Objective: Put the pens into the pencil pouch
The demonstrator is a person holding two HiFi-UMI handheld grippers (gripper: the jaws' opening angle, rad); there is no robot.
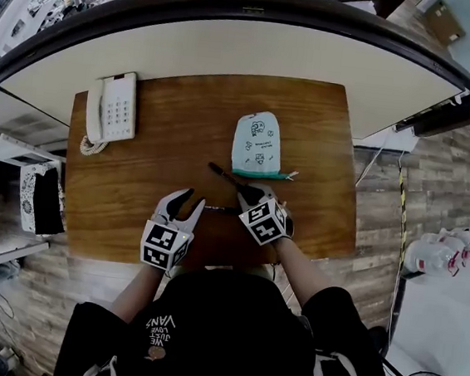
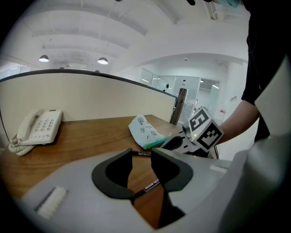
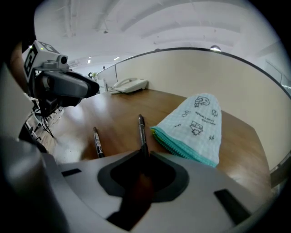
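Clearly, a black pen (image 3: pixel 141 132) is clamped between the closed jaws of the right gripper (image 3: pixel 144 155). Its free end points up the frame, just left of the teal edge of the pencil pouch (image 3: pixel 193 127), which lies flat on the wooden desk (image 3: pixel 113 113) right of centre. A second pen (image 3: pixel 97 142) is seen lying on the desk at lower left. The left gripper (image 2: pixel 142 157) is held with its jaws partly apart and nothing gripped; the second pen is seen on the desk through the gap.
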